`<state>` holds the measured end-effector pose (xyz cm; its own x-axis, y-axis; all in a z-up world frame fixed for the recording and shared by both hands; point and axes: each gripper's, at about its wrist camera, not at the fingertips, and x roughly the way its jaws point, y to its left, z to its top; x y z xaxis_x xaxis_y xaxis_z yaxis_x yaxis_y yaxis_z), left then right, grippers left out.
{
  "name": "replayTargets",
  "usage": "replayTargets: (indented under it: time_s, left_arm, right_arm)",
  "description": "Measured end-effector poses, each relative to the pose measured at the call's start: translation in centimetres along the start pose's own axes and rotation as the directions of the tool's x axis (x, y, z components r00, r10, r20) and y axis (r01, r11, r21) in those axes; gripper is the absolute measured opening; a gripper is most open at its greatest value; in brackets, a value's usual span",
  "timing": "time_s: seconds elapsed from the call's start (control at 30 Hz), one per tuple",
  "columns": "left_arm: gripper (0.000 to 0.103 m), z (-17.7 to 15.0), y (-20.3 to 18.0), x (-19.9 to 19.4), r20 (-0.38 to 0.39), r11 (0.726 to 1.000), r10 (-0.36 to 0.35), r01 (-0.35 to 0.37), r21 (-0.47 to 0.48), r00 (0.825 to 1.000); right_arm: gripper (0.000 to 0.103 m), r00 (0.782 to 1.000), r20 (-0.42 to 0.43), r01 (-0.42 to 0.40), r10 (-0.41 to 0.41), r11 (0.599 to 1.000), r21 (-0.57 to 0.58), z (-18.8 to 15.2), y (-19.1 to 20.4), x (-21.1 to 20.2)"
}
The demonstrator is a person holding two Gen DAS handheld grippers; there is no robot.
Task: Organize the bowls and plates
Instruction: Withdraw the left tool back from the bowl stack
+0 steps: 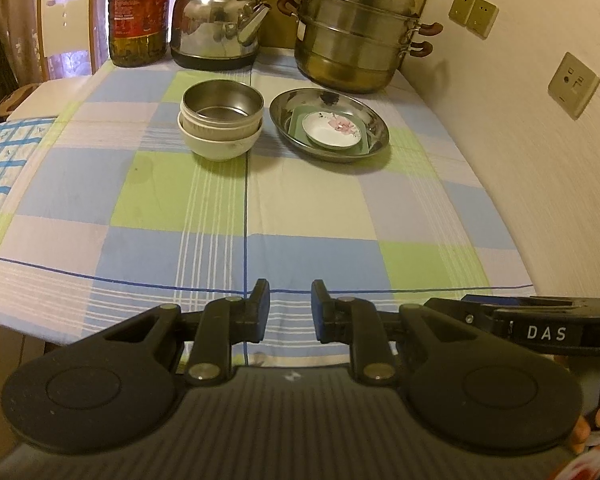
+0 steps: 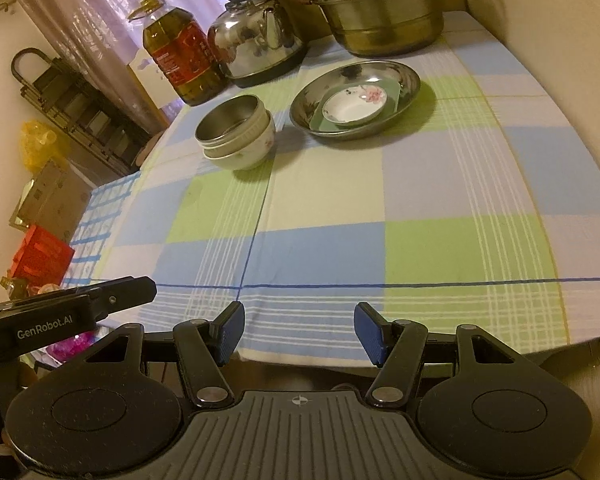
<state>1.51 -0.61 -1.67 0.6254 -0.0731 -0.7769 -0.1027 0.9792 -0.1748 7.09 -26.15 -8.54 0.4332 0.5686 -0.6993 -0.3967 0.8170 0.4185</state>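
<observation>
A steel bowl (image 1: 222, 100) sits nested on top of white bowls (image 1: 216, 144), stacked at the far middle of the checked tablecloth (image 1: 300, 208). To their right a steel plate (image 1: 376, 120) holds a green square plate (image 1: 296, 120) with a small white flowered saucer (image 1: 332, 130) on it. The right wrist view shows the same bowl stack (image 2: 236, 136) and steel plate (image 2: 408, 76). My left gripper (image 1: 290, 308) hovers over the near table edge, its jaws a narrow gap apart with nothing between them. My right gripper (image 2: 300, 326) is beside it, open wide and empty.
Along the back stand an oil bottle (image 1: 140, 12), a steel kettle (image 1: 220, 20) and a stacked steamer pot (image 1: 356, 32). A wall with sockets (image 1: 572, 84) borders the table's right side. A chair (image 1: 66, 24) and floor clutter (image 2: 40, 256) lie to the left.
</observation>
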Motion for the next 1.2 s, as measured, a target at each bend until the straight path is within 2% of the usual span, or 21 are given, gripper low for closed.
replayTargets:
  time_s: [0.83, 1.0, 1.2]
  left_arm:
    - [0.019, -0.1, -0.8, 0.8, -0.045, 1.000, 0.008, -0.008, 0.015, 0.999]
    - [0.019, 0.7, 0.0, 2.0, -0.064, 1.000, 0.017, -0.016, 0.006, 0.998]
    - [0.020, 3.1, 2.4, 4.2, -0.051, 0.999, 0.041, -0.043, -0.029, 0.998]
  right_arm:
    - [0.061, 1.000, -0.023, 0.011, -0.010, 0.999, 0.032, -0.1, -1.3, 0.4]
    - [0.061, 0.999, -0.043, 0.019, -0.017, 0.999, 0.035, 0.6, -1.5, 1.6]
    - [0.061, 0.998, -0.044, 0.042, -0.041, 0.999, 0.018, 2.6, -1.4, 3.4]
